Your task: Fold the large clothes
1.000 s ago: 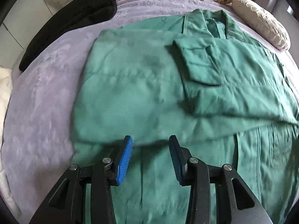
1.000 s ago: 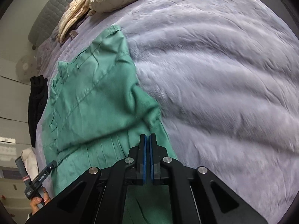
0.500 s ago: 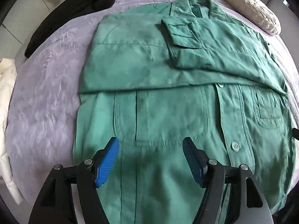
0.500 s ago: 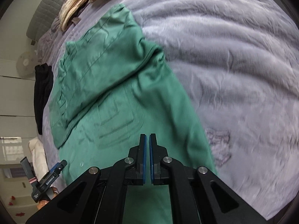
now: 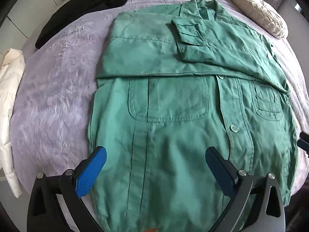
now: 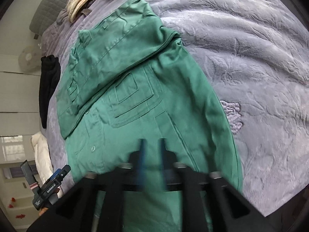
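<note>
Green cotton covers most of the bed: a large work jacket lies front up on the lilac bedspread, collar toward the headboard end and hem toward the person. Both sleeves are folded in across the chest, so the upper half makes a neat band, with one cuff lying on top near the collar. Below the band the patch pockets and a pale button show on the placket.

From where the left gripper hangs, low over the hem, its blue-padded fingers stand wide apart with nothing between them, the cloth lying flat underneath. The right gripper is over the jacket's lower right part; it is smeared by motion blur, yet a clear gap shows between its two blue fingers, and no cloth sits in that gap. Its wrist view also catches the left tool at the bed's edge.

Around the jacket: a black garment sprawls at the far left corner, a white padded coat hangs off the left side of the bed, and a cream cushion rests at the far right beside some striped beige fabric. A grey quilted headboard stands behind them.
</note>
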A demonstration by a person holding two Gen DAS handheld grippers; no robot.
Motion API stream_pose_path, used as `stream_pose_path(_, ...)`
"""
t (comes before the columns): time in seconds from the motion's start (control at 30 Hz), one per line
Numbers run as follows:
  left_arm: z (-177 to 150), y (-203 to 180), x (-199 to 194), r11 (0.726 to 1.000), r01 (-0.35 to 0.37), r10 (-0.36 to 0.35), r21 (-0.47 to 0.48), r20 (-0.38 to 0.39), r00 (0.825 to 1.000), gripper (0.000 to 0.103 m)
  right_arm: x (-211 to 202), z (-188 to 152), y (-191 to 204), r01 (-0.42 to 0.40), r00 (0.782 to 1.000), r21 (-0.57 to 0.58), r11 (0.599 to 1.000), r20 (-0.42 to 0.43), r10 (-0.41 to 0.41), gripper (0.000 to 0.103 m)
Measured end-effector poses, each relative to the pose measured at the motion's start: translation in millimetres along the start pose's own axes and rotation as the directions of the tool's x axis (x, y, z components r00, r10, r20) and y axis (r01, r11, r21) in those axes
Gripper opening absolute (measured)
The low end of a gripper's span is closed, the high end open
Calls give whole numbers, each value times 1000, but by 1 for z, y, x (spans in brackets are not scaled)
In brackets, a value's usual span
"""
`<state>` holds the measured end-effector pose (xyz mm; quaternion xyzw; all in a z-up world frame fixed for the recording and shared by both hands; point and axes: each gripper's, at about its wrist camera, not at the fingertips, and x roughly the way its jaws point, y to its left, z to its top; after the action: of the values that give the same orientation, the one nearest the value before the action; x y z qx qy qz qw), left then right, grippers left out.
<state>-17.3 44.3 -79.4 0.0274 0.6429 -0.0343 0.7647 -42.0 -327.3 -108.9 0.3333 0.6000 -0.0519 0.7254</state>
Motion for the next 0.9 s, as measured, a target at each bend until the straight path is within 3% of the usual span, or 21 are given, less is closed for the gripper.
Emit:
stream_pose_path(0.03,12,9,6,1000,3,-3,5,-2,1000,102,-3,-2,2,3,1000,-3,1000,7,-3,64)
stream_pose_path(0.2,1,3,1,1000,16,-15,26,-24,1000,102,-12,-7,10,-22,1000,-27,999,5,22,66)
stream_pose_path(0.3,-8,0,-2,999,21,-20,33,-37,999,102,-16,-12,14,-19,1000,-46,999,12,19,84)
stream_pose_path(0.43,-15,1,-5,999,19,-18,35,-48,999,102,-21,-19,17,-22,999,-72,997,31,25,93)
stream_pose_path(0.5,-18,1,-6,999,12,-10,41,-48,999,102,-21,-22,17,-36,999,-78,996,22,37,103)
stream_pose_path(0.9,-28,6,-4,999,11,-9,34,-79,997,102,-8,-40,5,-83,994,4,997,-66,83,103)
